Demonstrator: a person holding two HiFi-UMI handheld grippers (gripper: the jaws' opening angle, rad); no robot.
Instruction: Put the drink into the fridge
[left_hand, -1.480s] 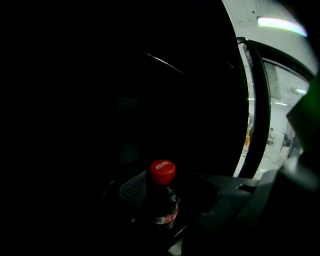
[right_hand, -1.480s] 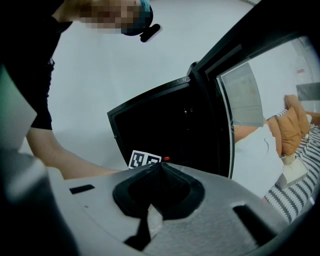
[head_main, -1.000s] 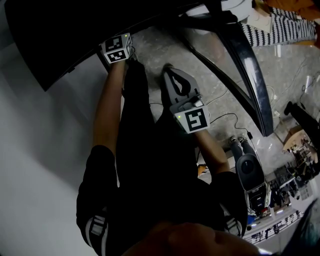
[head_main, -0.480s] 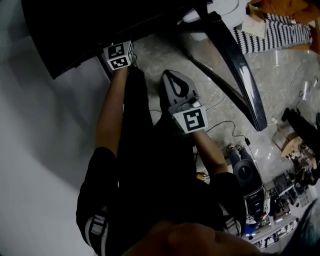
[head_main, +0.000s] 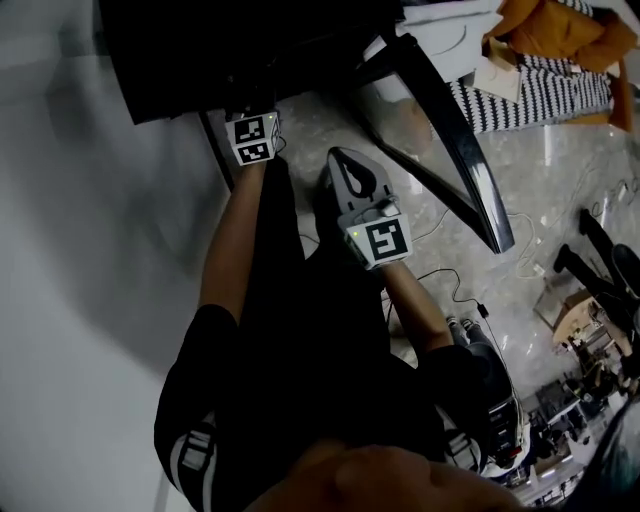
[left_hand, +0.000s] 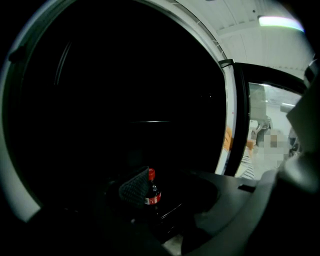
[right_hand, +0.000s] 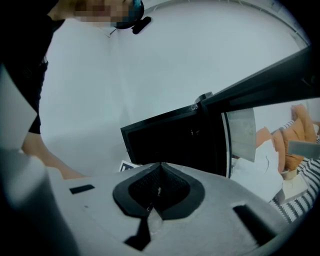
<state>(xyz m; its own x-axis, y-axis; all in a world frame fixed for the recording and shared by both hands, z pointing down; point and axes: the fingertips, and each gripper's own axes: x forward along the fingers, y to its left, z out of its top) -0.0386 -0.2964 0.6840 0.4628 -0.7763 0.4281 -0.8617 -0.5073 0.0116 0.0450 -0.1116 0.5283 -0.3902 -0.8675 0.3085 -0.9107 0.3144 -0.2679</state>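
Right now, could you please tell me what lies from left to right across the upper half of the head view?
Left gripper's marker cube → right gripper, shut → open fridge door → striped cloth. The left gripper's jaws have just been closing, with the drink bottle between them but not gripped.

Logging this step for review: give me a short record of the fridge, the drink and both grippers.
fridge: black, dark inside
door: open
drink: dark bottle with red cap and red label, standing inside the fridge
left gripper: at the fridge mouth, jaws apart, just been closing somewhat; the drink shows between them, not pinched
right gripper: outside the fridge, jaws together, empty
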